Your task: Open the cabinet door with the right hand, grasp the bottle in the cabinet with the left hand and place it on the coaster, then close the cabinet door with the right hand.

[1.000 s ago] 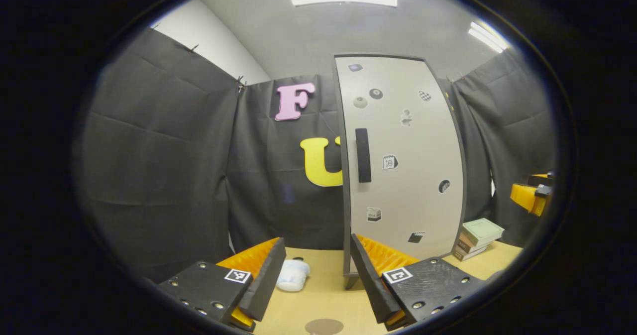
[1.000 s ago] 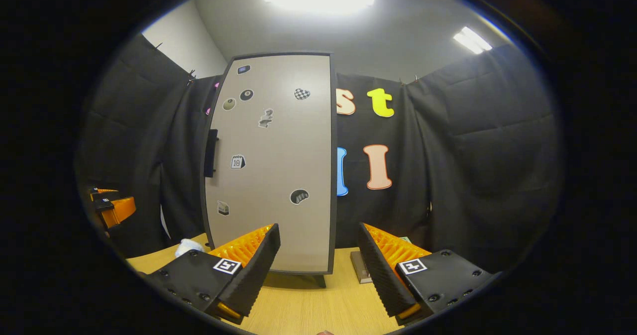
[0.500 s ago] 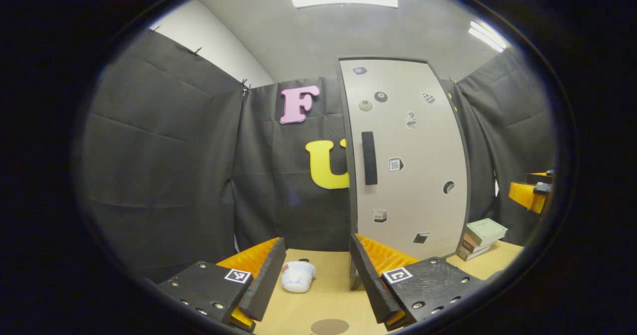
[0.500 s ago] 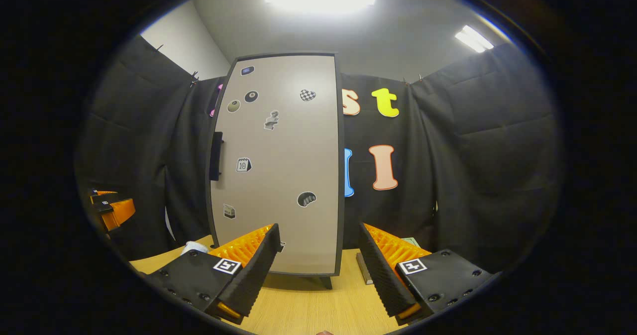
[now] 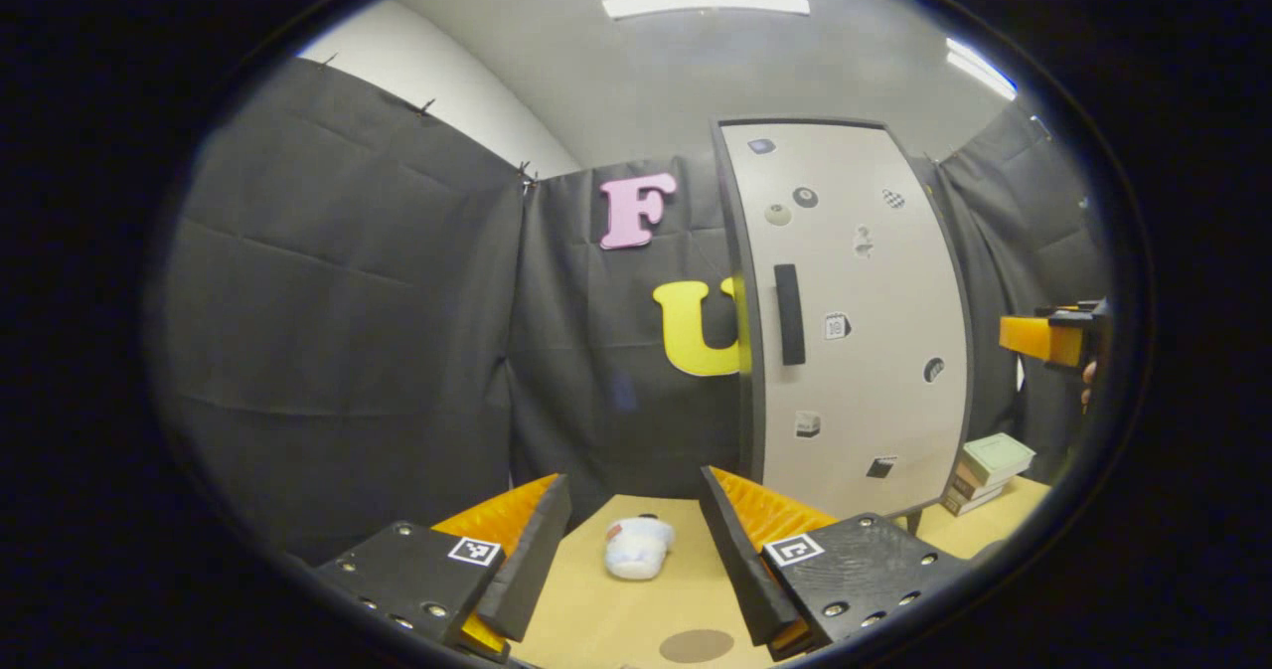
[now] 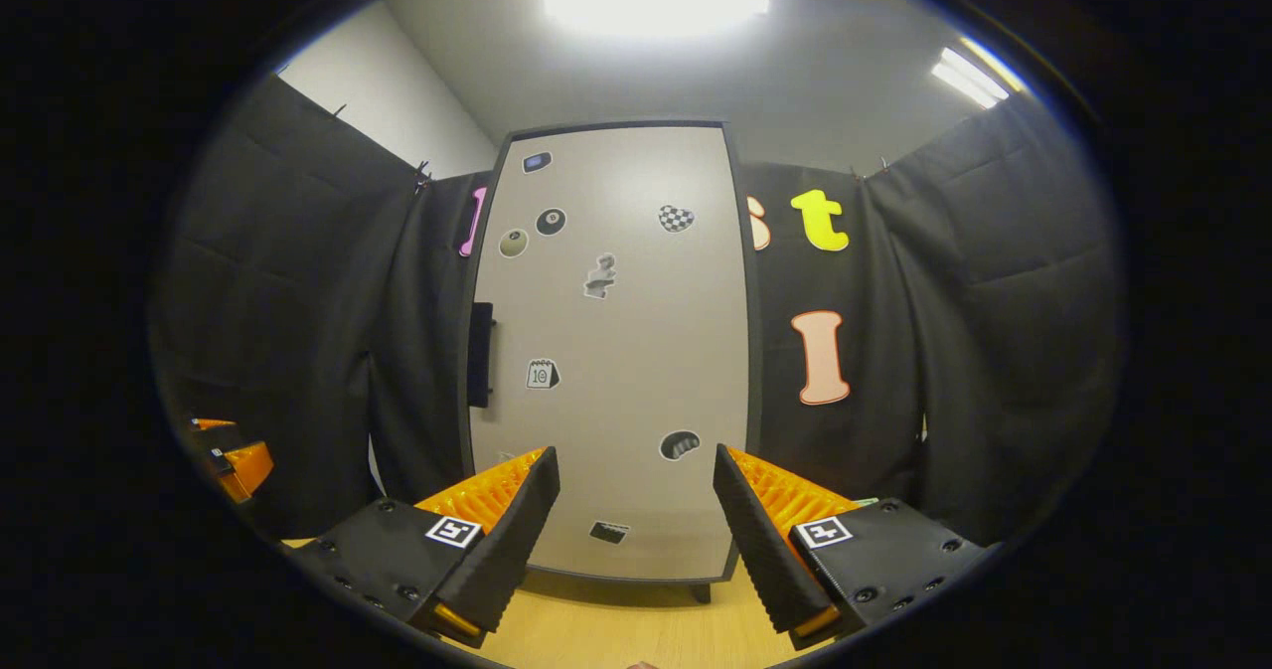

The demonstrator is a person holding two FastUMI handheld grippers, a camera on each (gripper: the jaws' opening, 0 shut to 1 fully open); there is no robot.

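Observation:
A tall cabinet with a pale door (image 5: 865, 331) (image 6: 611, 351) stands shut on the wooden table, stickers scattered over it. Its dark vertical handle (image 5: 789, 314) (image 6: 481, 354) runs along the door's left edge. The bottle is hidden behind the door. A round brown coaster (image 5: 697, 645) lies on the table just ahead of my left gripper (image 5: 636, 550), which is open and empty. My right gripper (image 6: 636, 535) is open too, facing the door at a short distance. In the left gripper view the right gripper (image 5: 1048, 339) shows at the far right; in the right gripper view the left gripper (image 6: 234, 455) shows at the far left.
A small white crumpled object (image 5: 636, 548) lies on the table (image 5: 616, 619) left of the cabinet. A stack of books (image 5: 984, 470) sits at the cabinet's right side. Black cloth walls close the booth behind and on both sides.
Both views have shifted: the cabinet sits farther right in each. The right gripper has come nearer the door and faces it more squarely. The left gripper has turned left.

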